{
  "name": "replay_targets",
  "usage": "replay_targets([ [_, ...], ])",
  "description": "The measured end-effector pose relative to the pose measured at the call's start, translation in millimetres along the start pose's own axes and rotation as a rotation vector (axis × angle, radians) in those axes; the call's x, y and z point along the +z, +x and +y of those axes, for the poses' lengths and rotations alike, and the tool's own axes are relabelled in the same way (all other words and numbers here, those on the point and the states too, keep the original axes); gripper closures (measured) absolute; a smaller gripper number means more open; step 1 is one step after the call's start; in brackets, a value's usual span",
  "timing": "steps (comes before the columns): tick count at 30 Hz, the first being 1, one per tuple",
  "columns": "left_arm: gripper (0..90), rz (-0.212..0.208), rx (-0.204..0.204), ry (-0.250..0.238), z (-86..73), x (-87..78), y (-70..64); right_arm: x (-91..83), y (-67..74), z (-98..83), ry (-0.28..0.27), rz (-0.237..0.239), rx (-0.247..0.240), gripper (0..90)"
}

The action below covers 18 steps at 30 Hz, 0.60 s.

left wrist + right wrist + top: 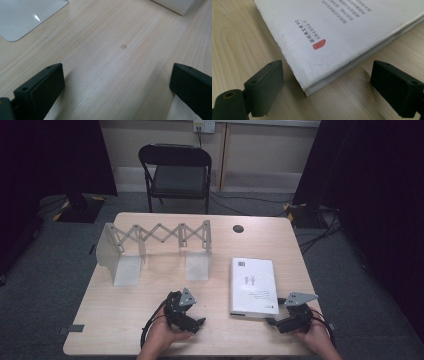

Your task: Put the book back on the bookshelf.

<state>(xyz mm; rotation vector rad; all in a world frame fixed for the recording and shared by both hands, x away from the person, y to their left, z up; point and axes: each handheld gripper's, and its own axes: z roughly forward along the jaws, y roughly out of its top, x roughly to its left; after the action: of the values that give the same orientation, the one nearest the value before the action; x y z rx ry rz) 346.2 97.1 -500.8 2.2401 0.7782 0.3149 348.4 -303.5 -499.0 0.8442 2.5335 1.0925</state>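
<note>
left gripper (199, 322): black, grey plate | right gripper (271, 321): black, grey plate, cable

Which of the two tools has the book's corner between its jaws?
The right tool: the white book's near corner sits between its open jaws in the right gripper view. The left tool points at bare table.

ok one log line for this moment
left gripper: open, over bare table | right gripper: open, jaws astride corner of book | book: flat | rack: untouched
</note>
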Motion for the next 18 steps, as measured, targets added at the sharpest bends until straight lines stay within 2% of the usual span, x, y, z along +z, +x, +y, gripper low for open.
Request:
replay_targets([
  [8, 0.0, -0.009, 0.006, -0.002, 1.4, 1.5, 0.5, 1.7, 4.1, 1.6, 0.004, -0.032, 0.032, 9.8],
  [12, 0.0, -0.014, 0.013, -0.001, 6.1, 6.2, 1.1, 7.9, 10.4, 7.1, 0.007, -0.096, 0.094, 8.6],
  [15, 0.0, -0.012, 0.012, 0.001, 6.5, 6.5, 1.0, 8.4, 11.1, 7.5, 0.005, -0.098, 0.094, 9.1],
  [16, 0.0, -0.013, 0.010, -0.004, 6.7, 7.2, 0.8, 8.0, 11.2, 7.3, 0.003, -0.099, 0.090, 11.8],
  [18, 0.0, -0.026, 0.022, -0.002, 8.0, 8.2, 0.7, 6.9, 12.6, 6.7, -0.005, -0.074, 0.074, 13.3],
])
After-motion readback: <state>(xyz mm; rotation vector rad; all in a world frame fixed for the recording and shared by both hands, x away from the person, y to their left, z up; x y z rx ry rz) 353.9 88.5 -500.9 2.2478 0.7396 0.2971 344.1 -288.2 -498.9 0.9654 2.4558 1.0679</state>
